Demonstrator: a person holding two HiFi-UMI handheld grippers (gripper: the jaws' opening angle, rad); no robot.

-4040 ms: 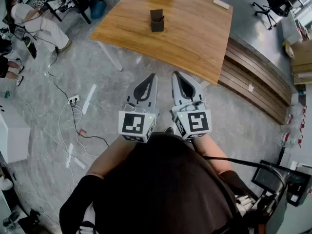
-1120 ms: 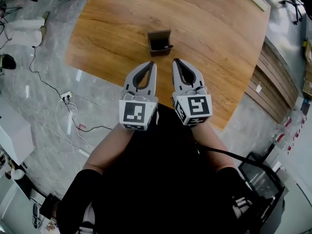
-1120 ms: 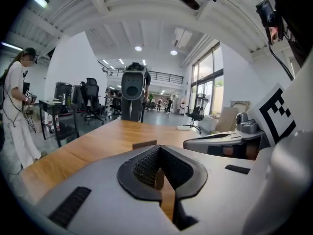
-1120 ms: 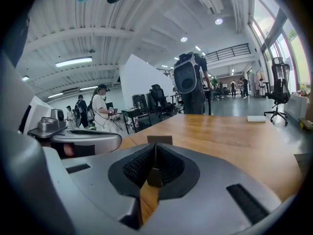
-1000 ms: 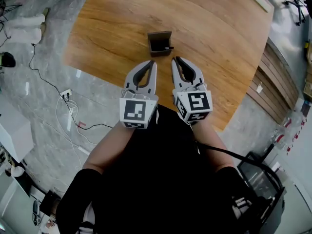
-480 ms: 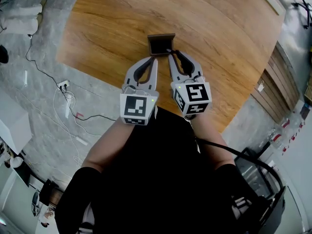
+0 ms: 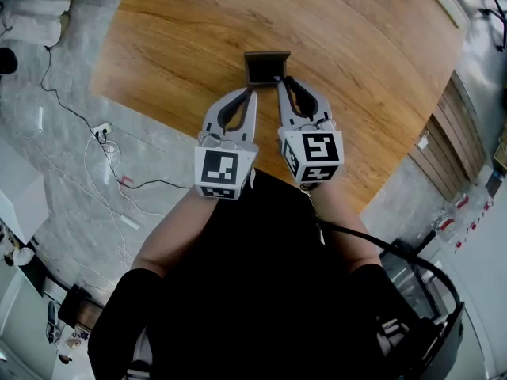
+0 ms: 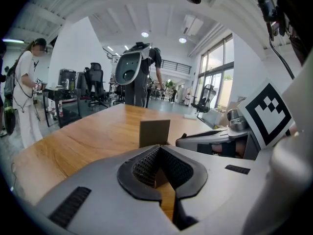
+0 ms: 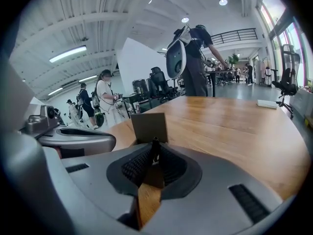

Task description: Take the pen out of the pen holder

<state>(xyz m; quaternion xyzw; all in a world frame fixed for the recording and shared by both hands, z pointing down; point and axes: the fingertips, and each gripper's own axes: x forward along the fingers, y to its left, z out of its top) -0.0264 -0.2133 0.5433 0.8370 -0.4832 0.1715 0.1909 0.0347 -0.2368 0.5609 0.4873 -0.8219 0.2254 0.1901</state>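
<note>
Black slim pen (image 9: 155, 151) in brown holder (image 9: 149, 126)

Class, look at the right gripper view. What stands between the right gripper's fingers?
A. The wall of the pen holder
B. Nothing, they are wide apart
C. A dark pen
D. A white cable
C: in the right gripper view the right gripper is shut on the pen, which stands dark and upright at its tips, with the brown pen holder just behind it.
</note>
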